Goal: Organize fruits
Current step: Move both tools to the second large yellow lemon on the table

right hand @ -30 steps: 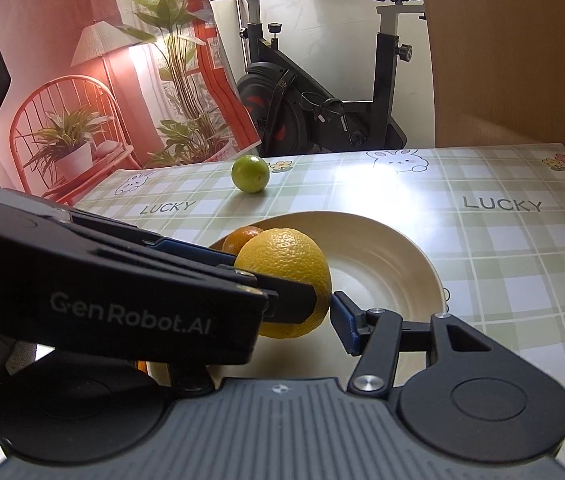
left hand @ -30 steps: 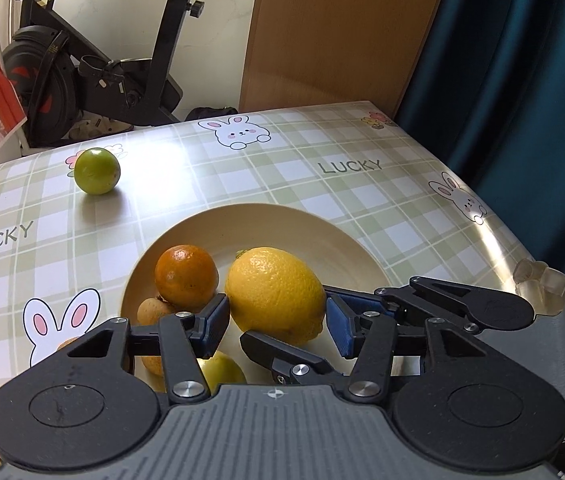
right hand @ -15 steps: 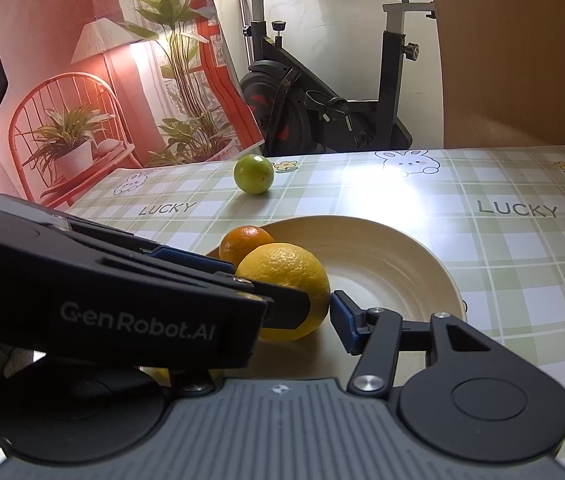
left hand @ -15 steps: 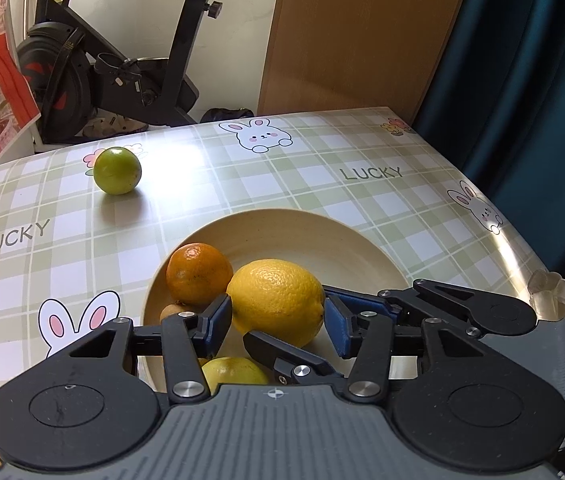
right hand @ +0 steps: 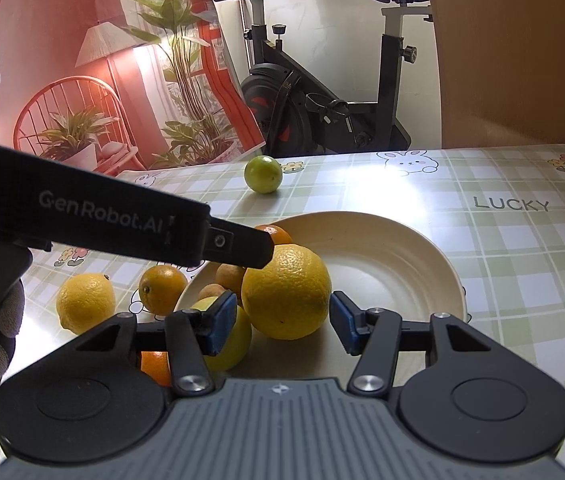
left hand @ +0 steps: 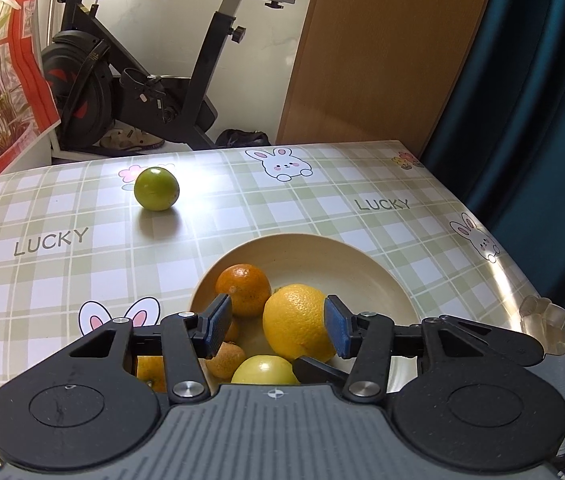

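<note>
A cream bowl on the checked tablecloth holds a large yellow lemon, an orange, a pale yellow-green fruit and small brown fruits. My left gripper is open above the bowl; its right pad is by the lemon, its left pad stands apart. My right gripper is open, its pads either side of the lemon without touching. A green lime sits alone farther back.
A lemon and an orange lie on the table left of the bowl. The left gripper's body crosses the right wrist view. An exercise bike stands beyond the table's far edge. A blue curtain hangs at the right.
The left gripper opened, let go of the lemon and pulled back and up. The lemon now rests in the bowl. The right gripper also drew back a little.
</note>
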Demonstrator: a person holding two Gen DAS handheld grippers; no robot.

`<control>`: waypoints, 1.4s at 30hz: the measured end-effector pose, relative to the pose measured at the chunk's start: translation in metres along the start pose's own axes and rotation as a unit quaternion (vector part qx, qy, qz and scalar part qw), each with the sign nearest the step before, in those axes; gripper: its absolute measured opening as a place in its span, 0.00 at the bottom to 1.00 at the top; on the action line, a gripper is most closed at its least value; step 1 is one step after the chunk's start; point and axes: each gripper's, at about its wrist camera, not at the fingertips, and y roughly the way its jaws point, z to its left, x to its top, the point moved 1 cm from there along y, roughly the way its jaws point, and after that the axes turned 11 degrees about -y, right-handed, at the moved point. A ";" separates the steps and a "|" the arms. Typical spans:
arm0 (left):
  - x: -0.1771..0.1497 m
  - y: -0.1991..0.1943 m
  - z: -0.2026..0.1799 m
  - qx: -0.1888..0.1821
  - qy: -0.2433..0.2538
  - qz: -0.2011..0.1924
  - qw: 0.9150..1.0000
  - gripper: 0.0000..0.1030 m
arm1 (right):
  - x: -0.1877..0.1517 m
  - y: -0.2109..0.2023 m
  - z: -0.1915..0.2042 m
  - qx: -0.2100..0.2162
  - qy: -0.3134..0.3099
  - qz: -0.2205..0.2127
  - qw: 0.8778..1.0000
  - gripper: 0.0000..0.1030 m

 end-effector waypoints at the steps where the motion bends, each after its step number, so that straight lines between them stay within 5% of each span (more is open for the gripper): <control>1: 0.000 -0.004 0.002 0.000 -0.001 -0.003 1.000 0.52 | 0.000 -0.001 0.001 -0.001 -0.001 0.000 1.000 0.54; 17: 0.015 -0.075 0.068 0.021 -0.007 -0.062 0.998 0.52 | 0.007 -0.028 0.025 -0.020 -0.013 -0.022 0.999 0.52; 30: 0.042 -0.122 0.133 0.066 -0.003 -0.118 0.991 0.52 | 0.042 -0.006 0.073 0.018 -0.056 -0.044 0.997 0.52; 42: 0.013 -0.097 0.169 0.061 -0.026 -0.062 0.996 0.52 | 0.042 0.041 0.123 0.059 -0.084 -0.013 0.995 0.52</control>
